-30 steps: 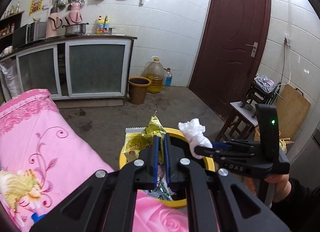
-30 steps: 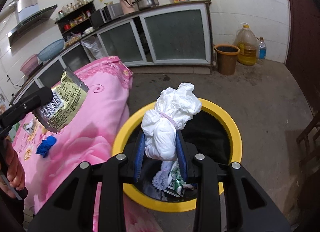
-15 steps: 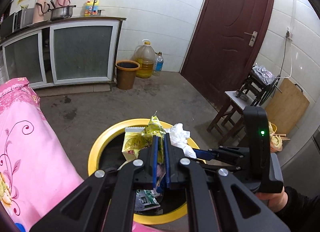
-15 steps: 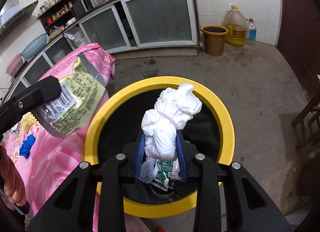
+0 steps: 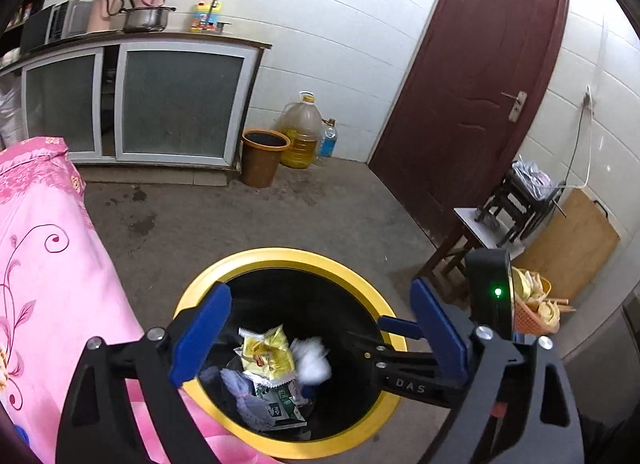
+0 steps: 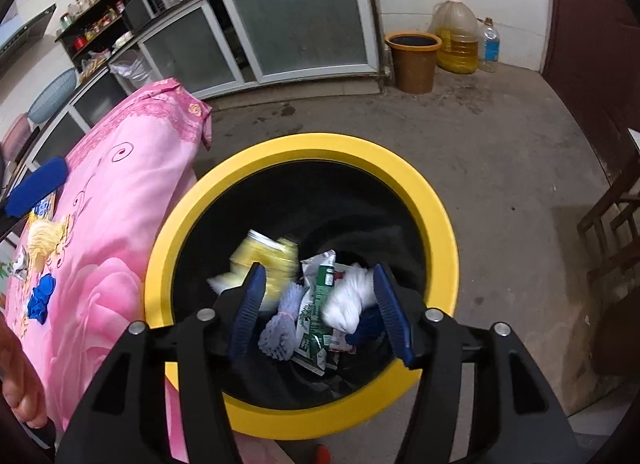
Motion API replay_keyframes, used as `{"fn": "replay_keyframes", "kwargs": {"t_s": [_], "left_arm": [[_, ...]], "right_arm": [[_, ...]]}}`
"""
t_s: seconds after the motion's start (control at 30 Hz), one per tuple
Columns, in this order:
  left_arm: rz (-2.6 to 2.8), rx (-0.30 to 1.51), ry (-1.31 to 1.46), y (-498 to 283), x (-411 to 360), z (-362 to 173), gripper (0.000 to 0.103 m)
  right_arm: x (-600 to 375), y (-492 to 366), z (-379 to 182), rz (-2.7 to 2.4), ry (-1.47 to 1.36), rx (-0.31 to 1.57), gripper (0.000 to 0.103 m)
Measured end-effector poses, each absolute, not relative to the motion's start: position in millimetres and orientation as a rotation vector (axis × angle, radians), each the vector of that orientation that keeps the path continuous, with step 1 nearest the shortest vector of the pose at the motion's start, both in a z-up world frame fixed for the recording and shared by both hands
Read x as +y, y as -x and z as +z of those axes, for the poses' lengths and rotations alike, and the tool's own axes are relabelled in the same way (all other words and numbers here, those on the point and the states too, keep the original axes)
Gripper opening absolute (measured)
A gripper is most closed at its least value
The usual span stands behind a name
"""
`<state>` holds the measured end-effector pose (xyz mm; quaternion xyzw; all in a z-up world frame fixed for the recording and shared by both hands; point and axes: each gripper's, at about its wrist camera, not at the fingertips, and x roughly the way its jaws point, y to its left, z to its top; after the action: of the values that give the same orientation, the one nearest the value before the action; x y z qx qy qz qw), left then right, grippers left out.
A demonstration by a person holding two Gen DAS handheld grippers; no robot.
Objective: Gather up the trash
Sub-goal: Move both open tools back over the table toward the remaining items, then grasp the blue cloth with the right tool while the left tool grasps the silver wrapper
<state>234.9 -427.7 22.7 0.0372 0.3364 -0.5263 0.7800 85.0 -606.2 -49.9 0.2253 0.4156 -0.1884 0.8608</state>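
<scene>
Two tongs: both over the yellow-rimmed bin [image 6: 304,152], L tongs [image 5: 320,338] and R tongs [image 6: 320,304] each spread wide w/ nothing between the blue pads; placed above the opening so whatever leaves them falls inside, not on the floor.
Yellow wrapper: [image 5: 268,352] inside the bin, blurred in the R view, so prob. mid-fall or just settling; can't say which.
White tissue wad: [image 6: 348,300] also inside, beside the green-white packet [image 6: 320,304], smeared in the L view, likely dropping too.
Other trash in bin: a pale purple knit-looking bundle [image 6: 282,324] near the bottom; the pile sits low, so there is room for more.
Bin spot: on the floor, rim up against the pink-covered worktop [image 6: 108,224]; judged handy so items go from cloth to bin w/ a short carry.
Left on worktop: a small blue scrap [image 6: 40,298] lies on the pink cloth, well apart from the bin; prob. the next pick.
Risk: low; light pieces could drift onto the rim.
</scene>
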Motion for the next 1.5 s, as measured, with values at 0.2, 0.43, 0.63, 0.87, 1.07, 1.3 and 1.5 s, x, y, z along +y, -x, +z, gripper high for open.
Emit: {"fn": "replay_keyframes", "kwargs": {"t_s": [0.2, 0.43, 0.63, 0.87, 1.07, 1.3, 1.5], "left_arm": [[-1.09, 0.691, -0.009, -244, -393, 35, 0.094], [-1.012, 0.601, 0.01, -255, -327, 61, 0.095], [-0.912, 0.545, 0.021, -263, -245, 78, 0.095], [-0.737, 0.521, 0.019, -275, -128, 81, 0.095], [-0.59, 0.544, 0.034, -290, -41, 70, 0.095], [-0.475, 0.571, 0.002, -301, 15, 53, 0.095], [-0.425, 0.606, 0.008, -326, 35, 40, 0.095]], "right_arm": [[-608, -62, -42, -0.442, -0.477, 0.824, 0.057], [-584, -59, -11, -0.388, -0.435, 0.747, 0.057], [-551, -79, 10, -0.307, -0.354, 0.726, 0.059], [-485, -114, 33, -0.19, -0.23, 0.716, 0.06], [-419, -143, 42, -0.065, -0.127, 0.716, 0.065], [-339, -174, 37, 0.093, -0.037, 0.751, 0.065], [-283, -186, 25, 0.177, 0.036, 0.772, 0.065]]}}
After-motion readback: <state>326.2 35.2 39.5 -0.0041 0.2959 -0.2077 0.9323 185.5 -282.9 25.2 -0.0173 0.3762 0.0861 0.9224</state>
